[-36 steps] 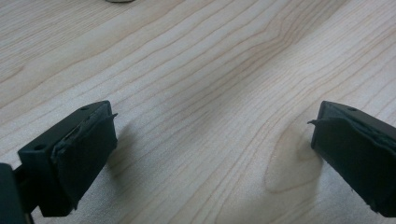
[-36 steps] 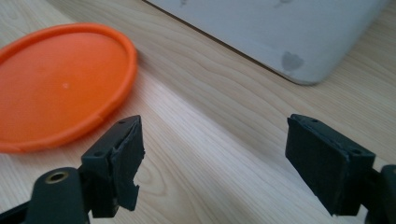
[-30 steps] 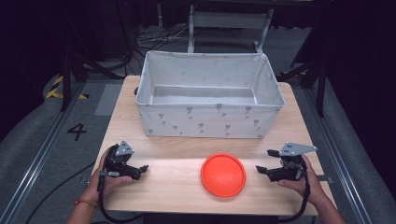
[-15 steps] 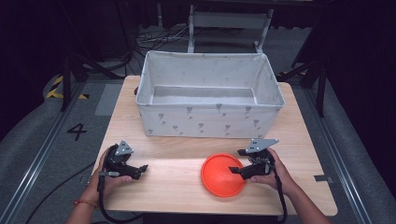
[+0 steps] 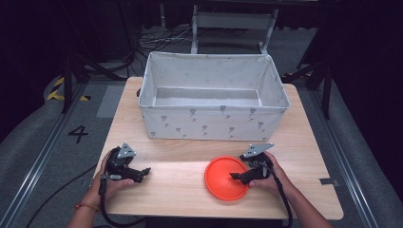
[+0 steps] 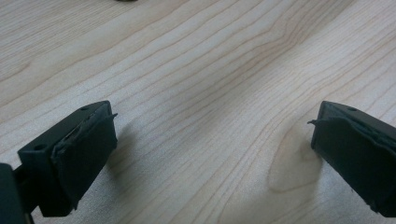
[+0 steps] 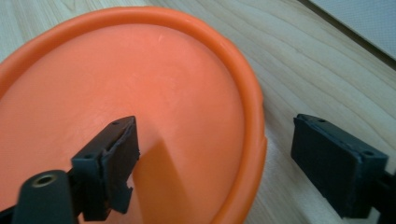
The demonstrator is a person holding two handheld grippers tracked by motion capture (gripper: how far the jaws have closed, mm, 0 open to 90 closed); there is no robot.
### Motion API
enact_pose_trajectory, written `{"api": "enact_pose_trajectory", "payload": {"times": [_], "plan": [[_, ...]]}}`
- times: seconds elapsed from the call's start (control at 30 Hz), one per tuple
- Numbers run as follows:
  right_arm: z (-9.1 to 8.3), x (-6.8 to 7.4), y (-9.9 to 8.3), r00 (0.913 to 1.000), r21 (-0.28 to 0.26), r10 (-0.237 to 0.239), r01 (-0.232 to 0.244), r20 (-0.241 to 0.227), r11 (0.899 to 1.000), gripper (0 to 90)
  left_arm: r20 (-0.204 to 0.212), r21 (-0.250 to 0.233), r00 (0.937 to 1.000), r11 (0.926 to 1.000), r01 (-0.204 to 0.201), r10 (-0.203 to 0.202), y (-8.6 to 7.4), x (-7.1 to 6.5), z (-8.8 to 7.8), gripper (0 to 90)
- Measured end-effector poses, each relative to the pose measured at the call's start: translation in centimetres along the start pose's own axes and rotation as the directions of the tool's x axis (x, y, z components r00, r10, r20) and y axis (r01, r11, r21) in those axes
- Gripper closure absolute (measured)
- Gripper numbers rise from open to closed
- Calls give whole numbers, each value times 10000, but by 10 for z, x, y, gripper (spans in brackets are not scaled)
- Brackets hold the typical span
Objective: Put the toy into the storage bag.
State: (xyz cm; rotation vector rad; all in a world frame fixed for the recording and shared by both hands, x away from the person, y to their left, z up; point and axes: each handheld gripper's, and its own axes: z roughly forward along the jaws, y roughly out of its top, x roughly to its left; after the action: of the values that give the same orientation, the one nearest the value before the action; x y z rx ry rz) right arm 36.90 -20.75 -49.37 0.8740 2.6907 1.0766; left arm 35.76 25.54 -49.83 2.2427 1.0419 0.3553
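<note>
In the high view one orange plate (image 5: 227, 178) lies low and right of centre on the table (image 5: 190, 147), with one grey fabric bin (image 5: 214, 102) well behind it in the upper middle. The right gripper (image 5: 236, 175) reaches over the plate's right edge from the lower right; the left gripper (image 5: 145, 171) sits at lower left, well apart from the plate, over bare wood. Count here: one plate, one bin, two grippers. In the left gripper view the jaws stand wide apart with nothing between them but table (image 6: 196, 84), so this tool holds nothing. In the right gripper view the jaws straddle the plate's (image 7: 130, 93) raised rim at the lower right of the frame: one sits inside, over the orange dish, the other outside over the wood, and neither pad presses on the rim. The jaws have just been opening wider, with the rim between them. The step in hand looks like gripping the plate by its edge. To do it well, I judge the right gripper should sink until both pads are level with the rim, keep the rim centred in the gap, then close squarely, since a shallow bite could slip off the rounded lip.
</note>
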Motion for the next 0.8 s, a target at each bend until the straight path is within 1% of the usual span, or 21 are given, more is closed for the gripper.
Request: {"api": "enact_pose_trajectory", "payload": {"times": [0.03, 0.07, 0.1, 0.13, 0.3, 0.37, 0.43, 0.47, 0.5, 0.57, 0.6, 0.63, 0.67, 0.7, 0.77, 0.8], "plan": [[1, 2, 0, 9999, -19, -119, 119, 69, 9999, 155, 1, 3, 10000, 10000, -2, 2, 0, 0, 0, 5], [2, 6, -1, 9996, -58, -293, 293, 14, 9996, 156, 1, 3, 10000, 10000, -2, 2, 0, 0, 0, 5], [2, 6, -1, 9996, -58, -293, 293, 14, 9996, 156, 1, 3, 10000, 10000, -2, 2, 0, 0, 0, 5], [3, 12, -1, 9991, -180, -414, 413, -88, 9990, 205, -2, -3, 10000, 10000, 6, -6, 0, 0, 0, 5], [3, 15, 1, 9993, -196, -368, 367, -63, 9991, 230, 1, 2, 10000, 10000, -1, 1, 0, 0, 0, 5], [3, 15, 2, 9996, -177, -272, 272, -6, 9995, 283, 2, 0, 10000, 10000, -8, 8, 0, 0, 0, 5], [1, 10, 3, 9999, -266, 39, -35, 128, 9996, 427, 3, 0, 10000, 10000, -2, 2, 0, 0, 0, 5], [0, 7, 2, 9997, -357, 245, -242, 83, 9991, 497, 9, 0, 10000, 10000, 2, -2, 0, 0, 0, 5], [-1, 3, 1, 9989, -429, 470, -471, -41, 9980, 544, 2, 3, 10000, 10000, -2, 2, 0, 0, 0, 5], [-4, -3, -2, 9957, -569, 866, -884, -333, 9945, 593, 10, -7, 10000, 10000, 8, -8, 0, 0, 0, 5], [-4, -4, -2, 9949, -652, 917, -944, -430, 9934, 623, 0, -4, 10000, 10000, 7, -7, 0, 0, 0, 5], [-6, -7, -3, 9925, -792, 1066, -1112, -595, 9906, 658, 10, -7, 10000, 10000, 7, -7, 0, 0, 0, 5], [-6, -7, -3, 9925, -792, 1066, -1112, -595, 9906, 658, 10, -7, 10000, 10000, 7, -7, 0, 0, 0, 5], [-11, -12, -5, 9869, -987, 1267, -1366, -1001, 9857, 708, 4, -4, 10000, 10000, 8, -8, 0, 0, 0, 5], [-12, -13, -5, 9857, -1089, 1279, -1398, -1093, 9842, 724, -6, -1, 10000, 10000, -10, 10, 0, 0, 0, 5], [-15, -13, -4, 9867, -1084, 1197, -1317, -1104, 9853, 732, 12, -8, 10000, 10000, 12, -12, 0, 0, 0, 5]]}}
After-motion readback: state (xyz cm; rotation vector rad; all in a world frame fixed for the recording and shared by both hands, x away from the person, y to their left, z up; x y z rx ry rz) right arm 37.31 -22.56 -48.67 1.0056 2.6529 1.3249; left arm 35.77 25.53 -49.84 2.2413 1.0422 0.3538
